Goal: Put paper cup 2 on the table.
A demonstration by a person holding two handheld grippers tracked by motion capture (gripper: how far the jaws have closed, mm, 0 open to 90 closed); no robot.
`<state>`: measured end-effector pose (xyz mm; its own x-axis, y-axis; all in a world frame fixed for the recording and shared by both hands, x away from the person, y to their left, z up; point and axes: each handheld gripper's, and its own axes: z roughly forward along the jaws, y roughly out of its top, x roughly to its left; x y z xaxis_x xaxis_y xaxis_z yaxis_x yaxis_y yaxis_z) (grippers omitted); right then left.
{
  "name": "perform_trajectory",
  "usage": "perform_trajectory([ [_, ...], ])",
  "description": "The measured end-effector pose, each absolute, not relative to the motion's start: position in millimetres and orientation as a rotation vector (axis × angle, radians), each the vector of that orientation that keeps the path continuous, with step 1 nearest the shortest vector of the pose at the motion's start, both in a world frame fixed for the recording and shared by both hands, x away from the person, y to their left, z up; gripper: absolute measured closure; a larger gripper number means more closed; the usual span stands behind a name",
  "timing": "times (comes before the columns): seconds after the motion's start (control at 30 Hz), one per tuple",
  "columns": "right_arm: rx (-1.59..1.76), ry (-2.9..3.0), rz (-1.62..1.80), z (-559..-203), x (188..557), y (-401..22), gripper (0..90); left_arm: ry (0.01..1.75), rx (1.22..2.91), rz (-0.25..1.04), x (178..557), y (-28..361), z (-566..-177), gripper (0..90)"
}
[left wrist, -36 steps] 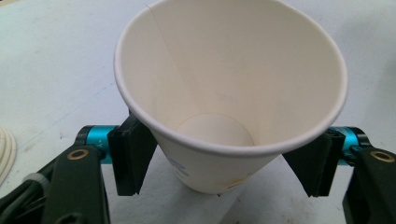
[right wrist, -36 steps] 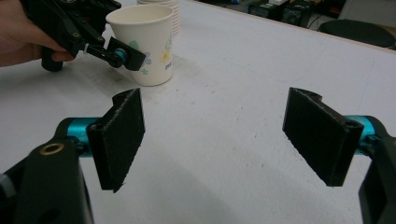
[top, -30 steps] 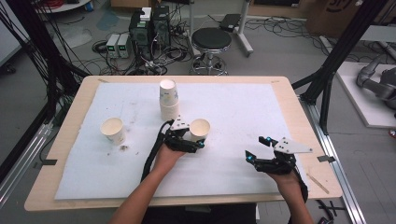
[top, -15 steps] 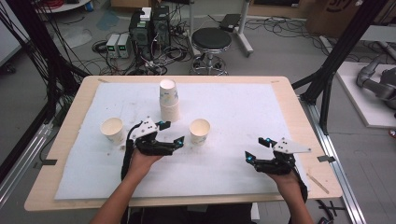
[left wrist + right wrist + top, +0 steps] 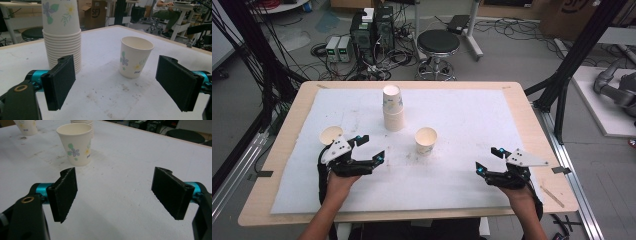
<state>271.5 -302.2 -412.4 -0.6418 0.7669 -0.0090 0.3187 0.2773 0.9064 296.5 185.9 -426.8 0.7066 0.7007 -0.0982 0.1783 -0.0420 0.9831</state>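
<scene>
An upside-down stack of flowered paper cups [image 5: 393, 107] stands mid-table on the white sheet. One upright cup [image 5: 426, 141] sits to its front right, and another upright cup [image 5: 331, 135] stands at the left. My left gripper [image 5: 370, 148] is open and empty, just right of the left cup, pointing toward the middle cup. In the left gripper view, the stack [image 5: 62, 35] and the middle cup [image 5: 135, 57] lie beyond the open gripper [image 5: 117, 85]. My right gripper [image 5: 486, 160] is open and empty at the front right. In its own view the right gripper [image 5: 117, 195] faces the middle cup [image 5: 76, 143].
The white sheet [image 5: 472, 115] covers most of the wooden table [image 5: 527, 100]. A stool [image 5: 438, 42], computer boxes and cables lie on the floor beyond the far edge. Black frame posts [image 5: 569, 75] stand at the table's sides.
My left gripper has drawn back to the left, away from the middle cup, which stays upright where it was. The right gripper has not moved.
</scene>
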Motion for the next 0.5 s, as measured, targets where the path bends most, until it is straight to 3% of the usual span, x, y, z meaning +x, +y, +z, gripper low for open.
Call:
perform_trajectory([
  [0.5,0.947,2.115,1.315,-415.3,266.6,-296.7,21.3,0.747,1.583,0.526,284.6,193.4,-429.9,16.9],
])
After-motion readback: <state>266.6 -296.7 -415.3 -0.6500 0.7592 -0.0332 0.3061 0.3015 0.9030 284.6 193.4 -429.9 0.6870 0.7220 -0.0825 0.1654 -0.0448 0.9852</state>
